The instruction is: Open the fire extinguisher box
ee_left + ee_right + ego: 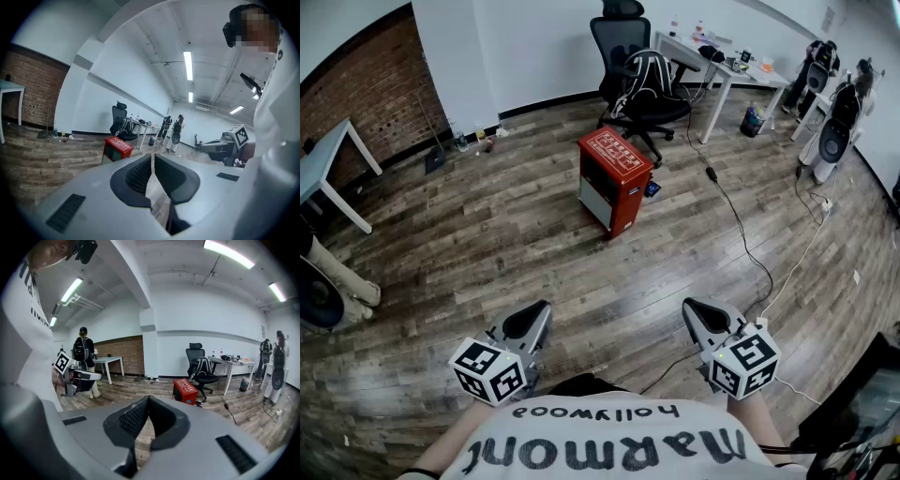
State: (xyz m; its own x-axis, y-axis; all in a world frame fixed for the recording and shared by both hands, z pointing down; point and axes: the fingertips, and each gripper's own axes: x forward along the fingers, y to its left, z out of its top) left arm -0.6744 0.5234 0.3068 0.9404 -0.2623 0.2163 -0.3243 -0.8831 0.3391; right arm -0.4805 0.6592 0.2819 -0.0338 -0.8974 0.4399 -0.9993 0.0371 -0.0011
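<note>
The red fire extinguisher box (614,178) stands upright on the wood floor in the middle of the room, its lid closed and a glass panel on its near face. It also shows small and distant in the left gripper view (117,148) and the right gripper view (185,391). My left gripper (538,311) and right gripper (693,308) hang low near my body, far short of the box, both pointing toward it. Each is shut with nothing between its jaws; the fingertips meet in the left gripper view (152,157) and the right gripper view (147,398).
A black office chair (639,84) with a backpack stands just behind the box, beside a white desk (727,64). A cable (741,234) runs across the floor to the right. Another white table (328,164) and a person's legs (337,277) are at the left. People stand at the far right (825,103).
</note>
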